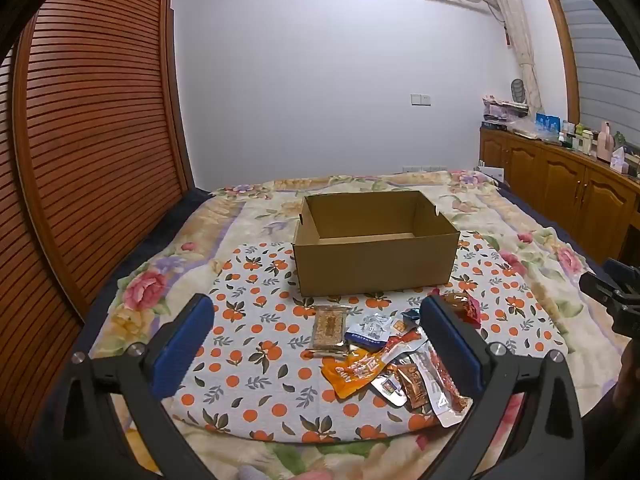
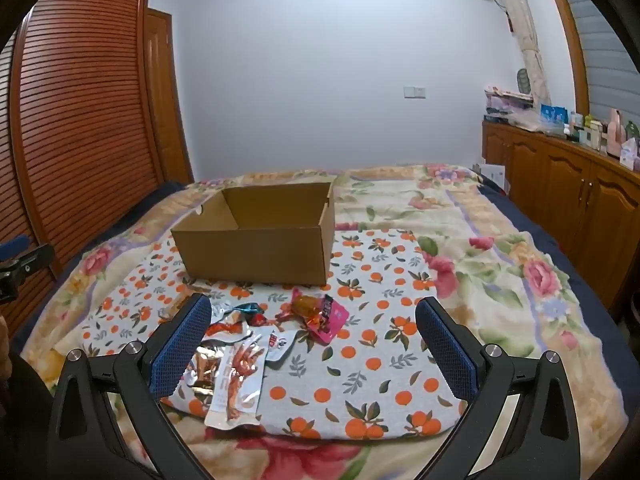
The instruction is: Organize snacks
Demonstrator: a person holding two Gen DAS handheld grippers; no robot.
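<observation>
Two grippers hovered spread and empty over the bed.
Left gripper had its jaws wide apart, the snack packets lying between its fingers, toward the right one. Right gripper was equally spread, packets by its left finger. Cardboard box stood open ahead of both.

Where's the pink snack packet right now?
In the right wrist view the pink snack packet lies on the orange-print cloth, just in front of the cardboard box, at the right edge of the snack pile.
</observation>
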